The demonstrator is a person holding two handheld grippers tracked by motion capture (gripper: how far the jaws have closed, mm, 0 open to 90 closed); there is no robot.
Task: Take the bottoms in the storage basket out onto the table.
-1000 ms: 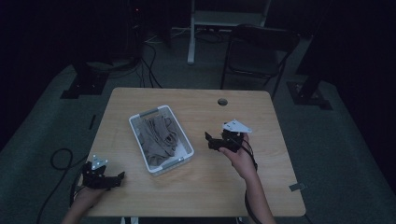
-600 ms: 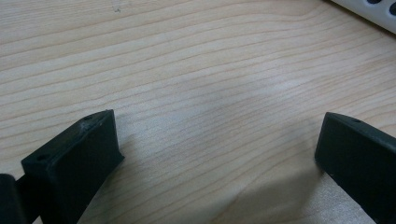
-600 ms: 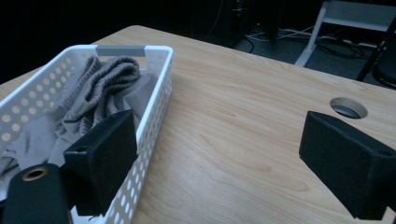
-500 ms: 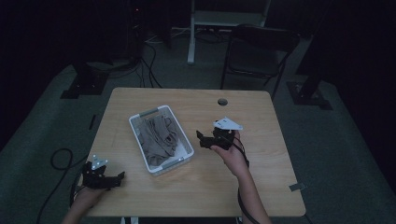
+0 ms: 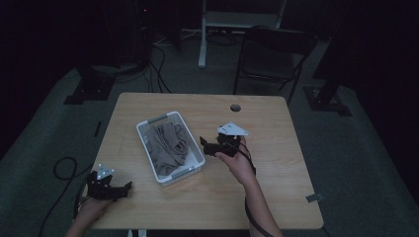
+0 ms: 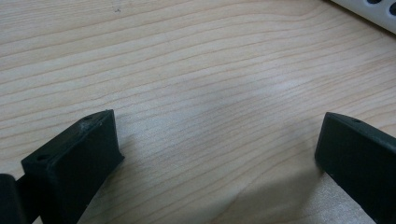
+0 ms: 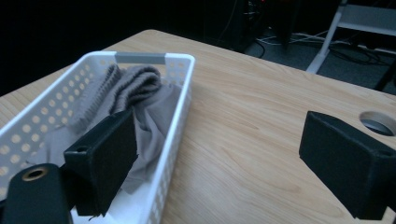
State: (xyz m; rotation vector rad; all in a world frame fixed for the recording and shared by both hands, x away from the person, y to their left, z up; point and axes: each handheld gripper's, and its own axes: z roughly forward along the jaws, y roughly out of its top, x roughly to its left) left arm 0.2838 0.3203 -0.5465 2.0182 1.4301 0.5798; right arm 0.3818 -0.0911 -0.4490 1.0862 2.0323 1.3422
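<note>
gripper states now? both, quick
Left gripper: open, holding nothing, over bare table.
Right gripper: open, holding nothing, beside the basket of cloth.

The left gripper (image 5: 126, 186) sits low at the near left, held by the left hand (image 5: 91, 207), its jaws spread wide and empty. The right gripper (image 5: 203, 146), held by the right hand (image 5: 236, 163) on an outstretched forearm, points left, jaws also wide apart.
</note>
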